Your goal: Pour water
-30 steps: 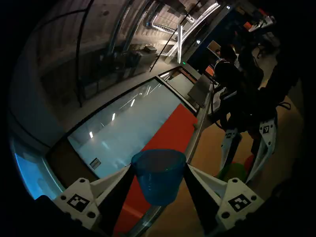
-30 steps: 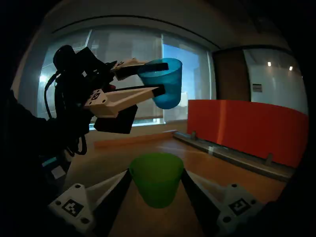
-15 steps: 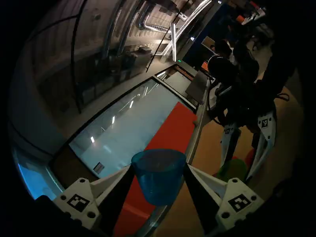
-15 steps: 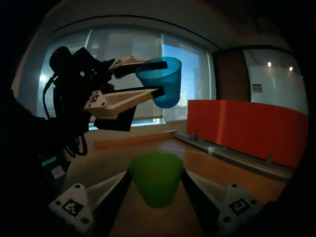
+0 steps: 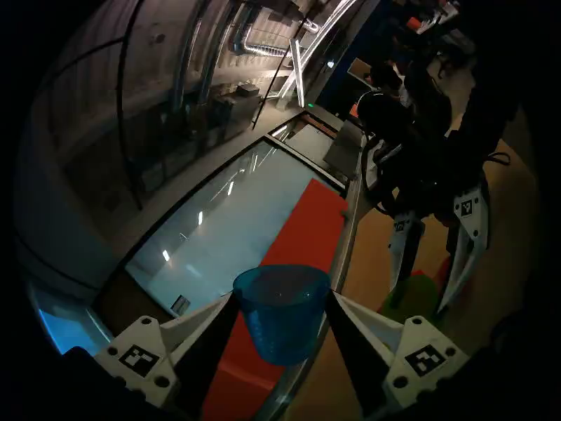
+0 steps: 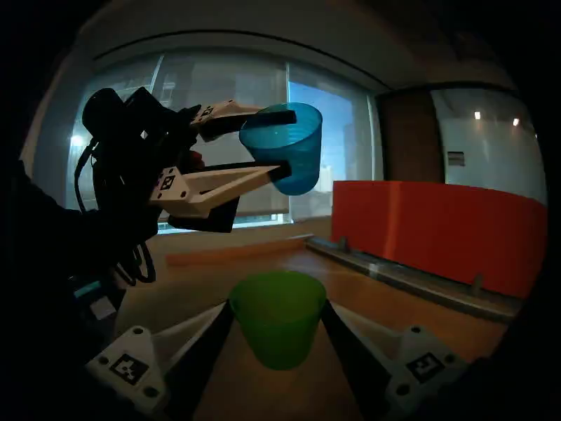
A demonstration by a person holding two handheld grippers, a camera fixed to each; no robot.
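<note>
A translucent blue cup (image 5: 282, 311) sits between the fingers of my left gripper (image 5: 280, 316), which is shut on it. In the right gripper view that blue cup (image 6: 283, 146) hangs high and tilted to the left, held by the left gripper (image 6: 273, 144) above and behind the green cup. My right gripper (image 6: 278, 326) is shut on a green cup (image 6: 278, 316), upright just over the wooden table (image 6: 393, 309). In the left gripper view the green cup (image 5: 415, 295) and right gripper (image 5: 428, 274) appear farther off at the right. I cannot make out any water.
An orange partition panel (image 6: 442, 228) on a metal rail (image 6: 414, 281) runs along the table's right side. Large windows (image 6: 210, 133) lie behind. A person's dark sleeve and cables (image 6: 105, 203) hold the left gripper at the left.
The left gripper has rolled a little further, tilting the blue cup more. The right gripper and green cup have stayed put.
</note>
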